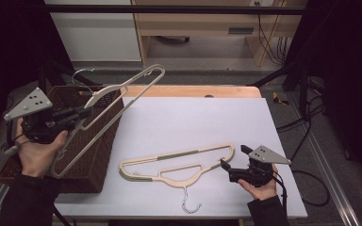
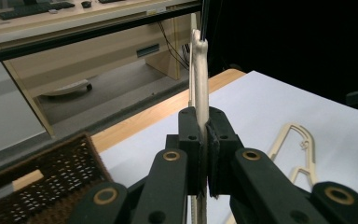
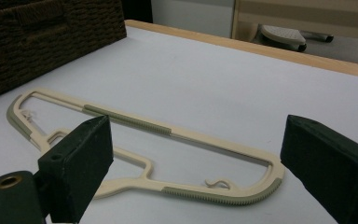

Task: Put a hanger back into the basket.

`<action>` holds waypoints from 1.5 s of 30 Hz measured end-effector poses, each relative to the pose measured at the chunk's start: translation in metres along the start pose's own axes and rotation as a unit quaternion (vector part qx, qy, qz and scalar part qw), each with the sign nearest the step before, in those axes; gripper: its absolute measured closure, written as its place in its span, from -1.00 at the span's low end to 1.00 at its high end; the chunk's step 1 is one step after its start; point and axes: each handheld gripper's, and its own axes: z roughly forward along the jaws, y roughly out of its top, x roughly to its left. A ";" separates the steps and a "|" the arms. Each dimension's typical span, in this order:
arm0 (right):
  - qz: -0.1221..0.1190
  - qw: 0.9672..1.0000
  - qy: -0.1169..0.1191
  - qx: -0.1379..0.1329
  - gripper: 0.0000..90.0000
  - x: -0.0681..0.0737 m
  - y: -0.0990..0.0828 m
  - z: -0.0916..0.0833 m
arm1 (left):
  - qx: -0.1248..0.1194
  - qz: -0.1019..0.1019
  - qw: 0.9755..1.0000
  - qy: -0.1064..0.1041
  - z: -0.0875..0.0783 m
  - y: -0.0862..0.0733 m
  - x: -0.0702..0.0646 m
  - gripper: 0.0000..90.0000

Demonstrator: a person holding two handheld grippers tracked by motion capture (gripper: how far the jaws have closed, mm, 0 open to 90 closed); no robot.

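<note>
Up: left gripper [image 1: 78, 115] holds hanger [image 1: 122, 92] above wicker basket [image 1: 92, 150].

Black left gripper [image 2: 204, 154] clamped tight on a cream hanger [image 2: 199, 79] standing edge-on, brown wicker basket [image 2: 42, 182] lower left, second hanger [image 2: 296, 147] flat on white table [image 2: 261, 102].

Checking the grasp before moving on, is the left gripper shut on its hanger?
Shut: the left gripper pinches the lifted hanger, no gap showing.
</note>
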 end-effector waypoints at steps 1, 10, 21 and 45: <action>0.002 1.000 0.000 0.001 -0.79 0.000 0.000 0.000 | 0.004 -0.002 1.000 0.002 0.000 -0.002 0.011 0.91; 0.002 1.000 -0.001 0.001 -0.80 0.000 0.000 0.000 | 0.035 -0.008 0.999 0.018 -0.002 -0.013 0.059 0.91; -0.002 1.000 0.000 0.003 -0.80 0.000 -0.001 0.001 | 0.066 -0.031 0.997 0.027 -0.004 -0.039 0.102 0.91; -0.003 1.000 -0.003 0.009 -0.80 0.001 -0.002 0.004 | 0.114 -0.065 0.990 0.054 -0.011 -0.106 0.138 0.91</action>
